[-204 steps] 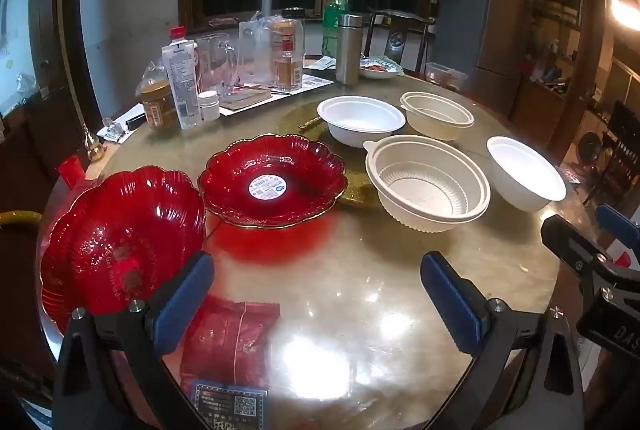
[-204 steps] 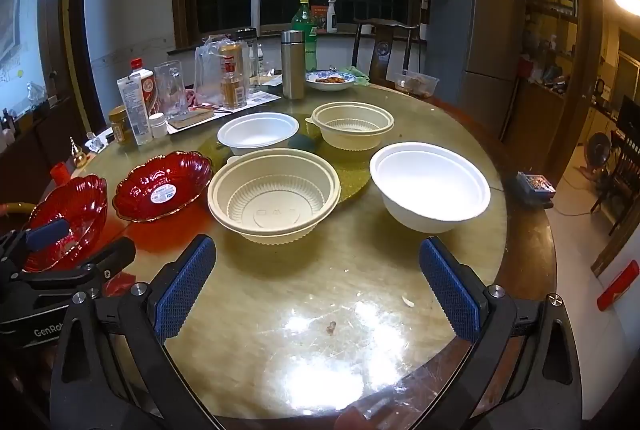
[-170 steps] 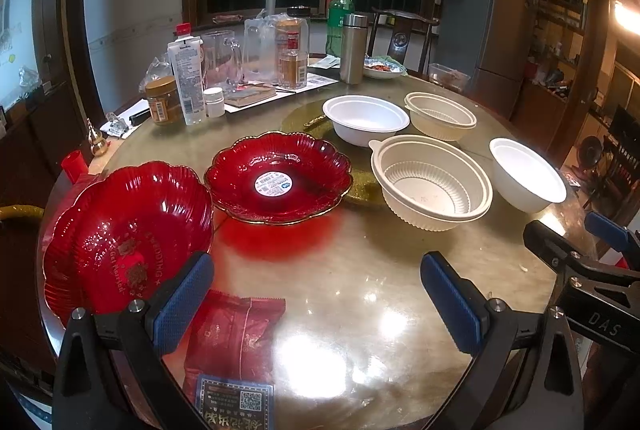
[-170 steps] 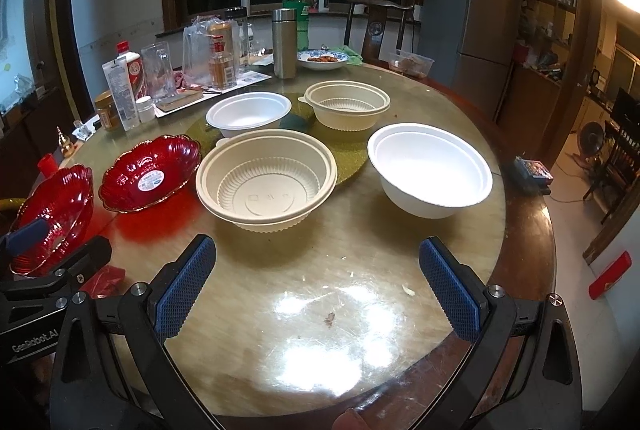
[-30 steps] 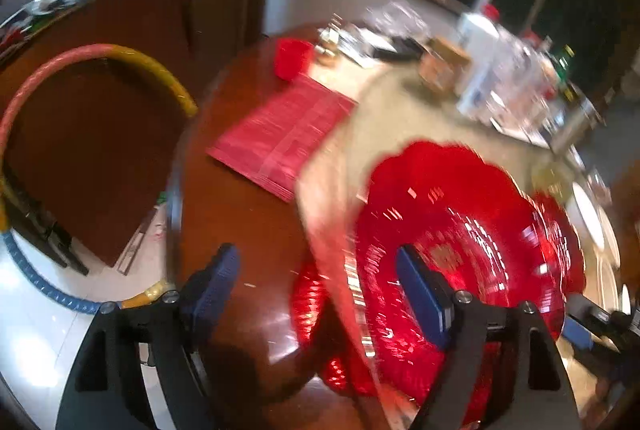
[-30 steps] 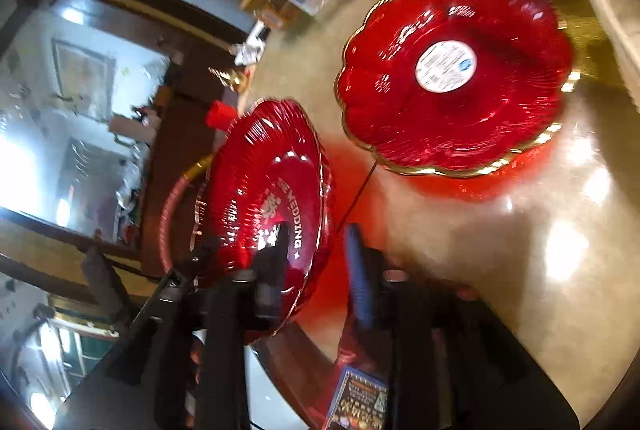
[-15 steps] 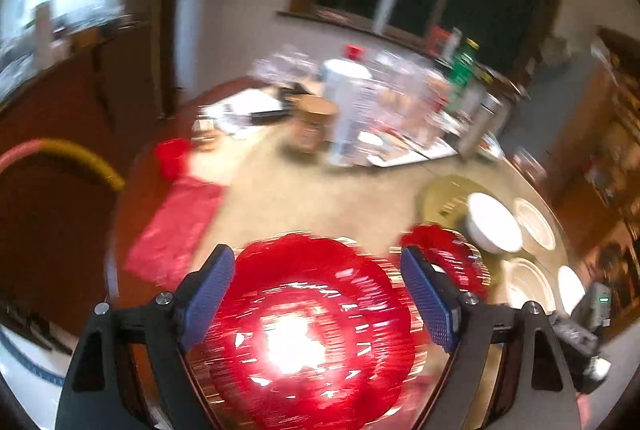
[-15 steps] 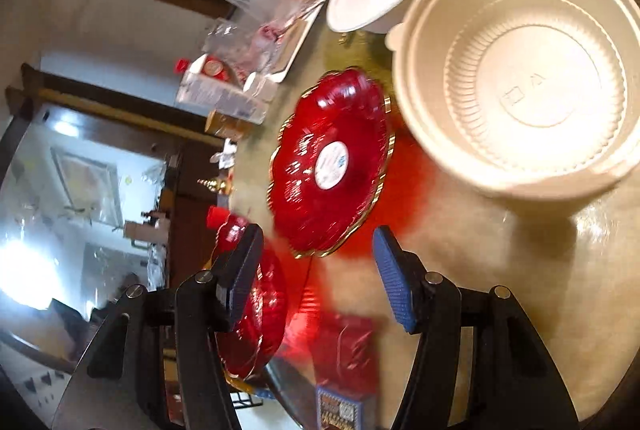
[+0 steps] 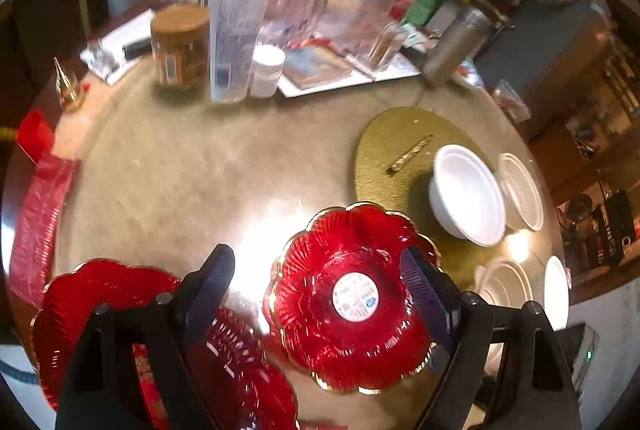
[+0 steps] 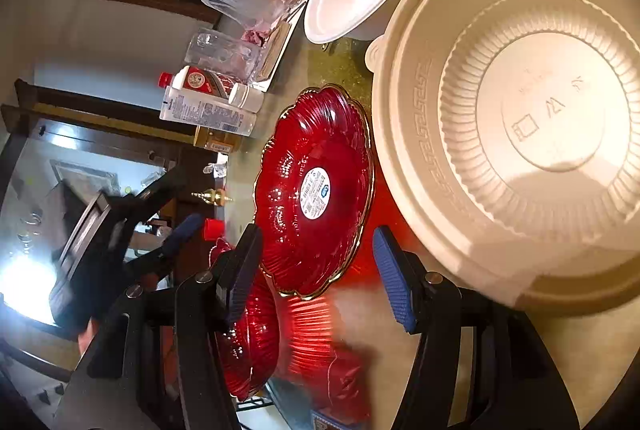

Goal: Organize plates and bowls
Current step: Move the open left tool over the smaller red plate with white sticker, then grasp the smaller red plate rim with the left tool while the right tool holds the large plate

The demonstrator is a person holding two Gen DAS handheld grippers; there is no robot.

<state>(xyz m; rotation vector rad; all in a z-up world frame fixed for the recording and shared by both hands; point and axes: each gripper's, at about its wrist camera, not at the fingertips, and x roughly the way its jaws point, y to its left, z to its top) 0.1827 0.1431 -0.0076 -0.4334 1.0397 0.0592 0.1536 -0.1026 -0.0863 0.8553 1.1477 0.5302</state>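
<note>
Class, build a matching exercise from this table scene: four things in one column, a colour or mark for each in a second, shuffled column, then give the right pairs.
Things:
1. scalloped plate
2. foam bowl
3. round mat
4. tall bottle

Descriptions:
A. plain white, empty
B. red cap
C. red with a white sticker in the middle
D. gold, with a small gold stick lying on it

Pairs: 1-C, 2-A, 3-D, 4-B

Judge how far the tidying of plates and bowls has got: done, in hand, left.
Done: nothing visibly; the stickered red plate and plain red plate lie side by side, unstacked. In hand: nothing; the left gripper and right gripper have open jaws, both aimed at the stickered plate. Left: stack the plates, then gather the white bowl and cream bowl, which sit apart.
</note>
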